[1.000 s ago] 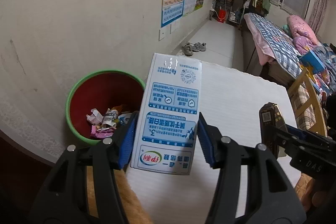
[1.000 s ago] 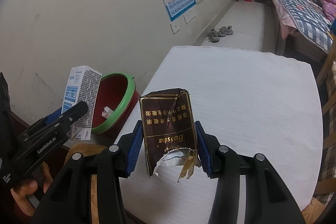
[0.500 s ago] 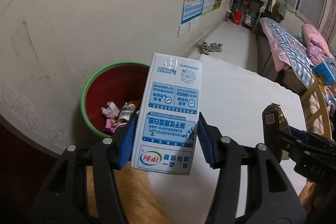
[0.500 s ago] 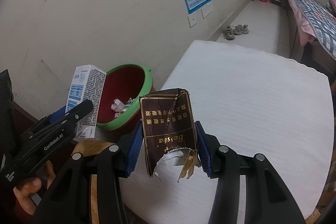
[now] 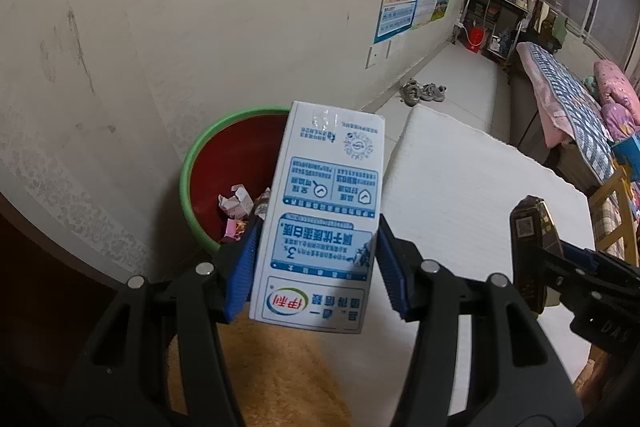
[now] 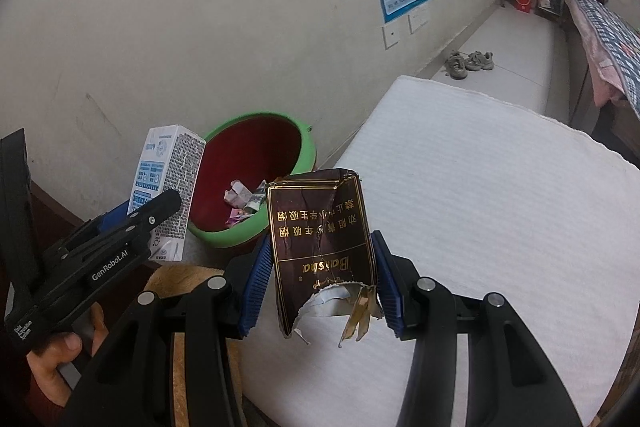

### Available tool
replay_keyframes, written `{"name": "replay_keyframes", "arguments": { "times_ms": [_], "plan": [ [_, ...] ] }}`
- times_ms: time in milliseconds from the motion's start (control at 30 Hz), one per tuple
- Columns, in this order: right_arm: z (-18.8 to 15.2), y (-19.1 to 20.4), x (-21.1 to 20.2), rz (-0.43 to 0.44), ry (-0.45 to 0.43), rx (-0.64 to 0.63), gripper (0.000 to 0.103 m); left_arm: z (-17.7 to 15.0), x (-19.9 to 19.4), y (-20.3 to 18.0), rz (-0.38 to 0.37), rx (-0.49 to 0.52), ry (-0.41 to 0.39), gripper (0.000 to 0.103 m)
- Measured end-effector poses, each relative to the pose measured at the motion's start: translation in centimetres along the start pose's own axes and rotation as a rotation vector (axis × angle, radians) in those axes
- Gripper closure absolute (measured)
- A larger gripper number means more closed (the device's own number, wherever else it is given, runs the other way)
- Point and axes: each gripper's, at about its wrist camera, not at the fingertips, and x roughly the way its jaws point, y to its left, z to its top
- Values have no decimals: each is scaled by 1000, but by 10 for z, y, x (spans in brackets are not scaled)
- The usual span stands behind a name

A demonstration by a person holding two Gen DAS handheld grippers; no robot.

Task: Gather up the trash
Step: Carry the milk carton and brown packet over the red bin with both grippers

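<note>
My left gripper [image 5: 316, 269] is shut on a white and blue milk carton [image 5: 326, 219], held upright with its print upside down. The carton [image 6: 166, 195] and the left gripper [image 6: 116, 239] also show at the left of the right wrist view. My right gripper [image 6: 320, 281] is shut on a torn dark brown cigarette pack [image 6: 322, 247] with gold lettering. That pack [image 5: 530, 247] appears at the right of the left wrist view. A red bin with a green rim [image 5: 192, 163] stands on the floor by the wall, just beyond the carton, with several scraps of trash inside. The bin [image 6: 304, 143] lies left of the pack.
A white mat [image 6: 480, 195] covers the table below both grippers. A tan stool top [image 5: 276, 379] sits under the left gripper. Shoes [image 6: 468, 61] lie on the floor by the wall; a bed [image 5: 568, 95] and a wooden chair [image 5: 616, 203] stand to the right. A hand [image 6: 52, 359] holds the left gripper.
Both grippers have moved with their loads towards the bin, which now sits nearer the middle of each view and looks larger. Neither grip has changed.
</note>
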Motion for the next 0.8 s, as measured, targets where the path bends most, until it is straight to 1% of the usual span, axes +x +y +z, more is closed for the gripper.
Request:
{"name": "replay_keyframes", "arguments": {
  "times_ms": [367, 733, 800],
  "plan": [
    [16, 22, 22, 2, 20, -61, 56, 4, 10, 26, 22, -18, 9, 50],
    [47, 49, 42, 8, 10, -132, 56, 18, 22, 51, 45, -14, 2, 50],
    [50, 52, 48, 7, 17, -140, 56, 20, 24, 56, 37, -20, 3, 50]
  ]
}}
